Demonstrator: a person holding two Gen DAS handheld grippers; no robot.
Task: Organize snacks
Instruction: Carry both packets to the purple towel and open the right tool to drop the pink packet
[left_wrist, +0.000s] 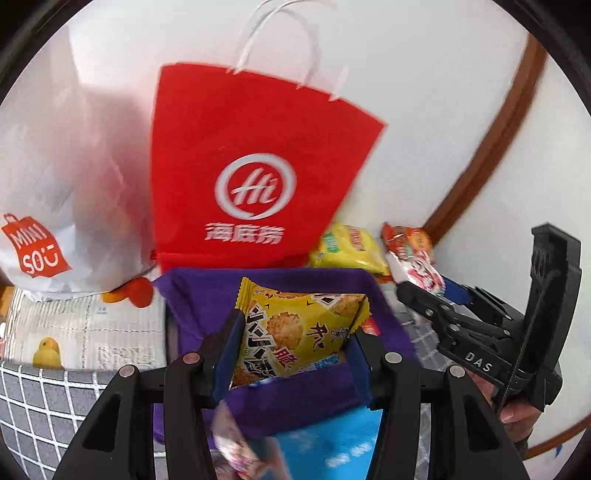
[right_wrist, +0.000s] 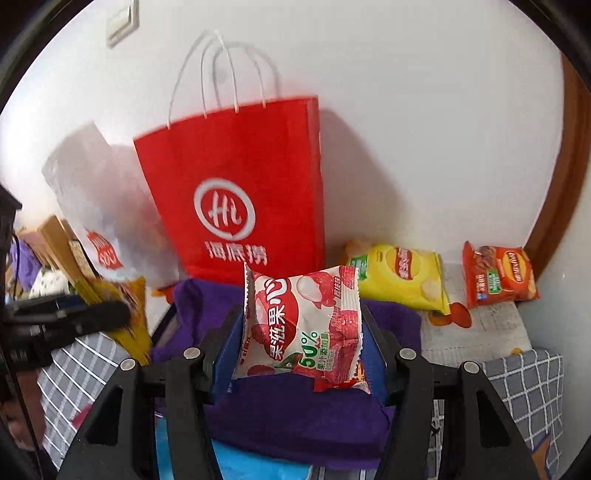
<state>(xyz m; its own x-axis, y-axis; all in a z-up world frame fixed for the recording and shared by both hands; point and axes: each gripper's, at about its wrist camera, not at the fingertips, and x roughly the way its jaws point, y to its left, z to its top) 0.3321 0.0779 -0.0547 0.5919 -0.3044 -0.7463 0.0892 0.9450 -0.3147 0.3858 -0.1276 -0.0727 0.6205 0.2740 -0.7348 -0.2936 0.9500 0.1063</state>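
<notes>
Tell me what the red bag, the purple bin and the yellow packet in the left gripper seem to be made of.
Red bag: matte paper, judging by its crisp folds and twisted white cord handles. Purple bin: soft cloth, probably felt; its surface looks dull and its rim sags. Yellow packet: glossy printed plastic film with a serrated sealed edge, pinched in the left gripper.

Both cameras sit low behind their own fingers, looking forward toward a white wall. The left wrist view faces the red bag (left_wrist: 255, 177) close up, with the purple bin (left_wrist: 284, 398) directly beneath its lens and the right gripper (left_wrist: 424, 291) entering at its right edge. The right wrist view faces the same red bag (right_wrist: 240, 199) from slightly further right, above the same purple bin (right_wrist: 295, 417), with the left gripper (right_wrist: 107, 314) at its left edge. Both views share the white bag (left_wrist: 62, 177) (right_wrist: 107, 206), the yellow chips (left_wrist: 347, 247) (right_wrist: 402, 277) and the orange chips (left_wrist: 410, 240) (right_wrist: 498, 273).
</notes>
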